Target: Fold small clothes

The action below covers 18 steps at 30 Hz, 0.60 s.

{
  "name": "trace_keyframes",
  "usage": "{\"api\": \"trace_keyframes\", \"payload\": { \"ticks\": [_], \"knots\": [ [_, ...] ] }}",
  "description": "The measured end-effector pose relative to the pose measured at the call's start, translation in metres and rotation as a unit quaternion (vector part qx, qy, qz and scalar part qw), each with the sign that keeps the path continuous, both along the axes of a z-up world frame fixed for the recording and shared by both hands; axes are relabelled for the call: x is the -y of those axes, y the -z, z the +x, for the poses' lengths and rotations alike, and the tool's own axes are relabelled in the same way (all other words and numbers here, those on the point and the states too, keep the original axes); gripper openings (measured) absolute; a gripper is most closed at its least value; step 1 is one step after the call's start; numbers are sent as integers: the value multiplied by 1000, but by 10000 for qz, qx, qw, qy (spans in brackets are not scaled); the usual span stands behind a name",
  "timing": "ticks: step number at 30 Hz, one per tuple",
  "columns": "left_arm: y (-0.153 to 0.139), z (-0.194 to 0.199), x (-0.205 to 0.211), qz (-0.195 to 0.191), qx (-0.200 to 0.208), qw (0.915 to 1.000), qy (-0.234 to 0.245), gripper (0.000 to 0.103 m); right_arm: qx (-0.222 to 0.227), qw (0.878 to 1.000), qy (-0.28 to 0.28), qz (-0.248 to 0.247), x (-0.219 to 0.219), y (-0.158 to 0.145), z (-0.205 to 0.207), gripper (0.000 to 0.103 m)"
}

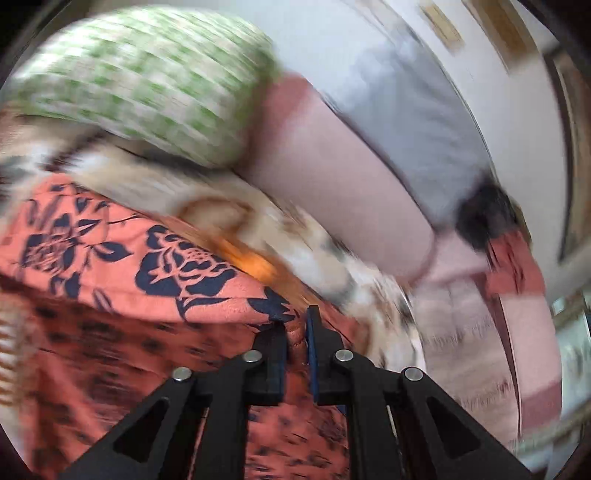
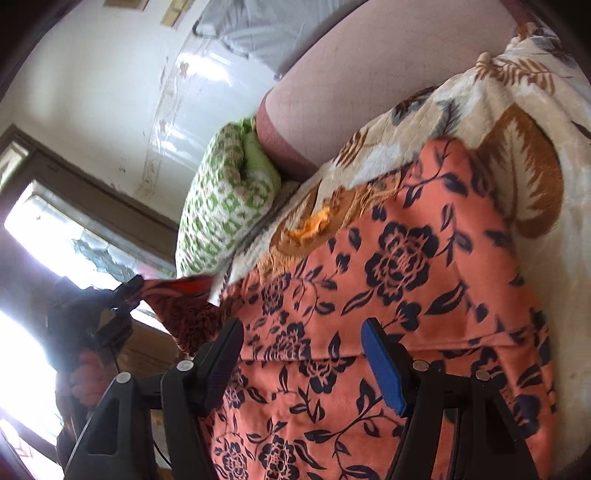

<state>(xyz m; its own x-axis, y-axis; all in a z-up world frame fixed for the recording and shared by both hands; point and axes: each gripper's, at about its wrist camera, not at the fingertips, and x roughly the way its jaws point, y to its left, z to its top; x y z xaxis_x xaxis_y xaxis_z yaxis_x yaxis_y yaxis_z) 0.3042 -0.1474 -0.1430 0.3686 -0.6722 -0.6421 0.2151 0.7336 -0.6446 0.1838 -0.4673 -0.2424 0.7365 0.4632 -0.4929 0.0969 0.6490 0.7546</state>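
An orange garment with dark blue flowers (image 2: 399,280) lies spread on a cream leaf-print blanket (image 2: 524,122). My left gripper (image 1: 295,325) is shut on an edge of the garment (image 1: 147,273) and lifts it; the left wrist view is blurred. In the right wrist view the left gripper (image 2: 129,291) holds a raised corner at the left. My right gripper (image 2: 303,354) is open and empty, just above the garment's near part.
A green-and-white checked pillow (image 2: 225,206) and a pink bolster (image 2: 354,88) lie at the head of the bed. A grey cloth (image 2: 258,33) lies beyond them. A bright window (image 2: 55,236) is at the left. A white wall (image 2: 110,74) stands behind.
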Motion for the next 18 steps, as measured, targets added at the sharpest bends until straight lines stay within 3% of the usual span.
{"api": "trace_keyframes", "payload": {
  "ticks": [2,4,7,8,11,14,18],
  "knots": [
    [19,-4,39,3,-439,9977,525,50,6,9997,199,165,15,0,-3,71],
    [37,-14,56,15,-753,9933,874,54,-16,9981,381,482,31,3,-6,81],
    [39,-26,34,-156,-406,9954,848,56,-53,9944,455,950,45,8,-8,84],
    [40,-30,21,-124,-279,9969,729,61,-46,9933,406,1081,46,9,-7,84],
    [38,-34,-22,634,410,9971,-44,65,-143,9907,211,1336,39,15,1,84],
    [53,-26,-68,1372,479,9849,-943,65,-291,9866,-36,1607,22,25,9,84],
    [76,-14,-113,1944,438,9618,-1876,65,-340,9813,-85,1895,6,33,16,84]
  ]
}}
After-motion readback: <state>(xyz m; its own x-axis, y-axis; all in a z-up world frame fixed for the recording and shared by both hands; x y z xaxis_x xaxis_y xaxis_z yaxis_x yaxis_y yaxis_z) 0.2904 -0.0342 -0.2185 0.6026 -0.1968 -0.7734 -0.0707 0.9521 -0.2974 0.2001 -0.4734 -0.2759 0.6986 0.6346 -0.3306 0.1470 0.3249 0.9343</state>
